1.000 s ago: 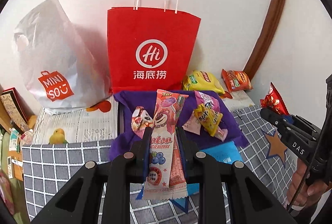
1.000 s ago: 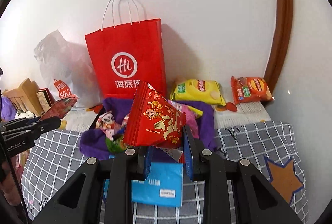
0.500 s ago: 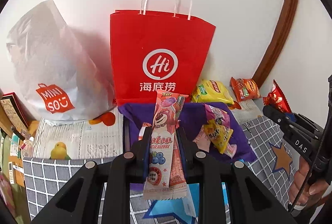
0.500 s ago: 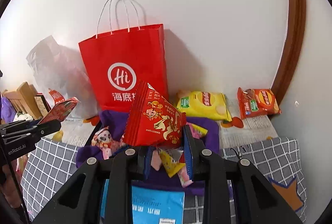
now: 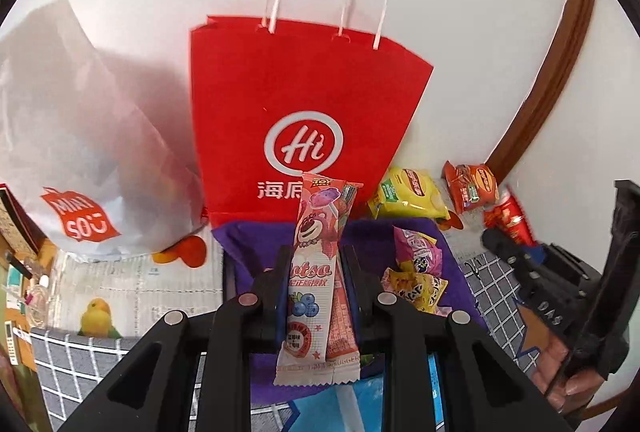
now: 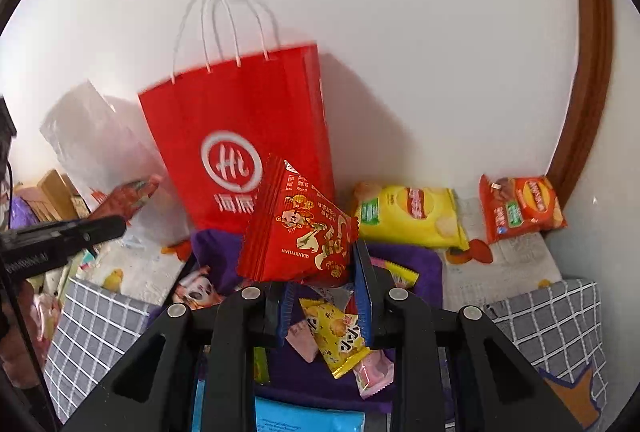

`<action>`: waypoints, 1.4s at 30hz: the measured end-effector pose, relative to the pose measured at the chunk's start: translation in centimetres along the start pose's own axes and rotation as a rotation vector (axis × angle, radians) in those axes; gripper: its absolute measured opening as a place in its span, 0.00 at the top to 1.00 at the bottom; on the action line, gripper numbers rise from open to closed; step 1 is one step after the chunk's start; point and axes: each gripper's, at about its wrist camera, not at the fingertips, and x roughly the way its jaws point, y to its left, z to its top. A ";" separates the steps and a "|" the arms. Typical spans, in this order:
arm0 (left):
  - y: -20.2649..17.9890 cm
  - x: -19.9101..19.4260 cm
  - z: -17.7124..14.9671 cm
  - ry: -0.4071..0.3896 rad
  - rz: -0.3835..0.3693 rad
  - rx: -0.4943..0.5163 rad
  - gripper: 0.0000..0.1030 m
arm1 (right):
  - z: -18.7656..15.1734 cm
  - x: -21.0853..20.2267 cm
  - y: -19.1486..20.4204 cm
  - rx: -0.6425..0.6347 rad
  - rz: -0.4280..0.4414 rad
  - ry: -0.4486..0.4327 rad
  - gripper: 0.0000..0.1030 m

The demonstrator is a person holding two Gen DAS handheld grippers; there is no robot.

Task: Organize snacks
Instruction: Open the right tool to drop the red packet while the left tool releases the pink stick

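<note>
My left gripper (image 5: 314, 264) is shut on a long pink Lotso candy packet (image 5: 316, 272), held upright in front of the red paper bag (image 5: 304, 119). My right gripper (image 6: 322, 264) is shut on a red snack packet (image 6: 300, 228), held up before the same red bag (image 6: 240, 135). Below both lies a purple cloth (image 5: 372, 236) with loose small snacks: a pink packet (image 5: 418, 252) and a yellow packet (image 6: 338, 336). The right gripper shows at the right of the left wrist view (image 5: 516, 240); the left gripper shows at the left of the right wrist view (image 6: 108, 220).
A white Miniso plastic bag (image 5: 80, 167) stands left of the red bag. A yellow chip bag (image 6: 408, 216) and an orange chip bag (image 6: 520, 207) lie by the wall at the right. A blue packet (image 6: 308, 418) lies near. Grey checked cloth (image 6: 552, 324) covers the surface.
Both grippers have moved forward and up toward the red bag with their packets still held. The bag looks larger and nearer in both views.
</note>
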 end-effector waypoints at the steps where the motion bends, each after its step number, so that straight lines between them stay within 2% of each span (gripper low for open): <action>1: 0.0 0.4 0.0 0.005 -0.005 -0.002 0.79 | -0.1 0.5 -0.2 0.003 -0.005 0.006 0.75; 9: 1.1 4.6 -1.1 0.065 -0.035 -0.041 0.79 | -0.7 2.7 -1.1 -0.030 -0.013 0.069 0.74; 14: 1.4 6.7 -1.5 0.123 -0.027 -0.039 0.79 | -1.4 4.2 -0.5 -0.035 0.065 0.127 0.74; 20: 0.9 8.4 -2.2 0.164 -0.021 -0.026 0.79 | -2.9 6.3 1.8 -0.094 0.111 0.198 0.74; 30: 0.9 8.6 -2.3 0.173 -0.014 -0.021 0.79 | -4.3 8.6 2.4 -0.107 0.095 0.303 0.74; 34: 0.8 8.8 -2.3 0.178 -0.011 -0.018 0.79 | -4.2 8.4 2.4 -0.106 0.111 0.299 0.73; 42: 0.7 9.4 -2.5 0.199 -0.017 -0.022 0.78 | -4.4 8.8 2.8 -0.130 0.081 0.319 0.73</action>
